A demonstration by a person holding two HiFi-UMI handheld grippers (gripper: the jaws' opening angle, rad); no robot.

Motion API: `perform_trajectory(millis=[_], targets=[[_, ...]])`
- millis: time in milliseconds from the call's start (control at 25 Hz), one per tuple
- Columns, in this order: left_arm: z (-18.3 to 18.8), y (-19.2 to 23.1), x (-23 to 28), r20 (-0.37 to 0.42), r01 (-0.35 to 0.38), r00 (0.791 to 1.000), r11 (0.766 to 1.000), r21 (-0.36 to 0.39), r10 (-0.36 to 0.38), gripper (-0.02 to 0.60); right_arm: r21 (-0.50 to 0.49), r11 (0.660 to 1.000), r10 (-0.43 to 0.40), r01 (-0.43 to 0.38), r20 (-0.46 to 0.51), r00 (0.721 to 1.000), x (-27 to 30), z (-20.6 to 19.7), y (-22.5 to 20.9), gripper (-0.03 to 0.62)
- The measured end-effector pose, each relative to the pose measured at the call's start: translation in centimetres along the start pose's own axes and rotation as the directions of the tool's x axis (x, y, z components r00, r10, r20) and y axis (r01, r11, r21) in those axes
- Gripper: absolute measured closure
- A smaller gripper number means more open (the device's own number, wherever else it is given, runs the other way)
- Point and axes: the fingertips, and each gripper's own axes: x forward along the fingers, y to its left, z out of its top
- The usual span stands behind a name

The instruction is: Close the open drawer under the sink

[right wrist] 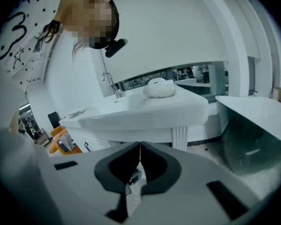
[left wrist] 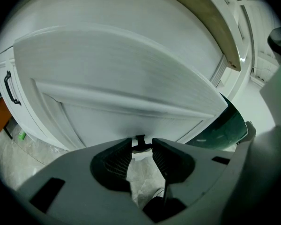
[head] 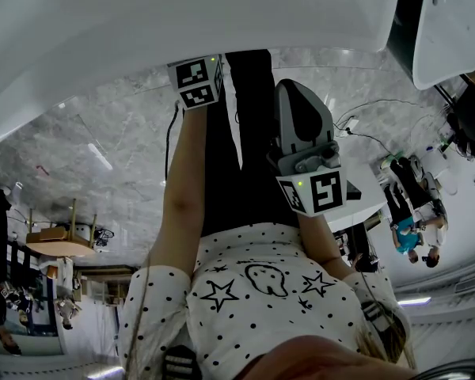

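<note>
The white drawer front [left wrist: 122, 78] fills the left gripper view, with a flat panel jutting out over it. My left gripper [left wrist: 141, 143] is shut on the drawer's small black handle [left wrist: 140, 140], which sits between the two ribbed pads. My right gripper [right wrist: 139, 146] is shut with nothing in it and points away at a white sink counter [right wrist: 145, 109] with a faucet [right wrist: 110, 83]. In the head view the left marker cube [head: 198, 81] is pressed up near the white cabinet face [head: 182, 14], and the right gripper's body [head: 305, 145] hangs lower beside it.
A cabinet door with a black handle [left wrist: 9, 88] stands left of the drawer. A greenish translucent bin [left wrist: 229, 125] is at the right, also seen as a bin [right wrist: 253, 139] in the right gripper view. A white bundle [right wrist: 160, 88] lies on the counter. Marble floor [head: 103, 149] lies below.
</note>
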Motion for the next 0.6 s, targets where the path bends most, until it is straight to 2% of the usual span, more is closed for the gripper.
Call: perform_trajectory(millis=[600], targets=[[0.48, 0.22, 0.76, 0.011, -0.007, 1.0, 1.0, 0.001, 0.007, 0.442, 0.006, 1.0, -0.002, 0.002, -0.004, 1.0, 0.0, -0.49, -0.29, 0.579]])
